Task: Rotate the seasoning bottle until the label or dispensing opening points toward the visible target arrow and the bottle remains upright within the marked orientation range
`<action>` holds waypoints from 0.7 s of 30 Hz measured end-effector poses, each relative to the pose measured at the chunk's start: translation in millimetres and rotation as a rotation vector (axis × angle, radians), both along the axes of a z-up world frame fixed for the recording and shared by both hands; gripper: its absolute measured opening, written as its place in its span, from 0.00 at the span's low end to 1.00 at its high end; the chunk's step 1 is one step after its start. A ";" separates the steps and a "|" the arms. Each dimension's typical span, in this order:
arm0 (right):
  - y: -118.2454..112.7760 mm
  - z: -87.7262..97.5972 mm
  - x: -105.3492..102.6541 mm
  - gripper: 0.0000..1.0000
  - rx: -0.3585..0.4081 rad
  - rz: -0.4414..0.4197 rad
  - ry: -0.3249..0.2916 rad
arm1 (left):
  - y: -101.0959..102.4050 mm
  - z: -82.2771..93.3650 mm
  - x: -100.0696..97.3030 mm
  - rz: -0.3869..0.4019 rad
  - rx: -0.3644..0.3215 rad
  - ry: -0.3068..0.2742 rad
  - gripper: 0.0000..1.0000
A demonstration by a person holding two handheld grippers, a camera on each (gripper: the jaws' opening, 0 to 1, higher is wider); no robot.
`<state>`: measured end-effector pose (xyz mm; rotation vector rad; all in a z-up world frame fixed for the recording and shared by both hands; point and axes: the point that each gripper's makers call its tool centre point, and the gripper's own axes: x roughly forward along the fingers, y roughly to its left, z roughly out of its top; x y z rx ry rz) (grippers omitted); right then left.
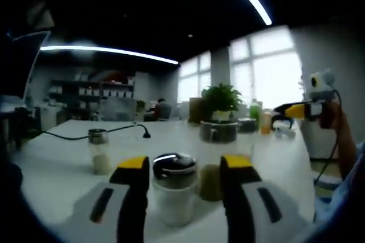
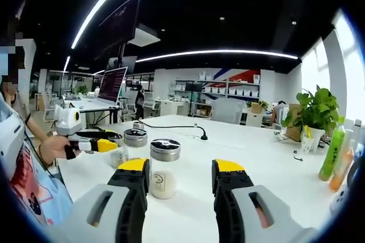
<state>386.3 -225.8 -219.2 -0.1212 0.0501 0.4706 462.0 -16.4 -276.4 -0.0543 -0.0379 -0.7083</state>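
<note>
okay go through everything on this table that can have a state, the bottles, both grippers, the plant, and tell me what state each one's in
Near seasoning bottle: upright, metal cap on, between the left gripper's open jaws.
Second seasoning bottle: upright, capped, standing free.
Bottle ahead of the right gripper: upright, capped, not gripped.
Left gripper: open.
Right gripper: open.
Potted plant: upright.
Green bottle: upright.
Black cable: lying loose on the table.

In the left gripper view the whole scene is soft, and the front seasoning bottle (image 1: 174, 189) has its sides covered by the left gripper (image 1: 185, 169); its label is unreadable. In the right gripper view, far shelves (image 2: 219, 90) are too small to read.
</note>
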 end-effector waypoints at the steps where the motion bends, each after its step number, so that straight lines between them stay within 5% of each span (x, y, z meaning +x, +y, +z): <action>1: -0.8 0.9 -0.7 0.44 0.000 0.000 -0.004 | 0.6 -0.8 0.2 0.003 0.001 0.004 0.50; 8: -7.8 2.3 3.0 0.44 0.010 -0.023 -0.009 | 1.0 3.3 5.6 0.004 -0.023 -0.018 0.43; 21: -5.1 -2.4 4.7 0.44 0.007 -0.008 0.008 | 0.5 -2.8 11.6 -0.024 0.034 -0.024 0.34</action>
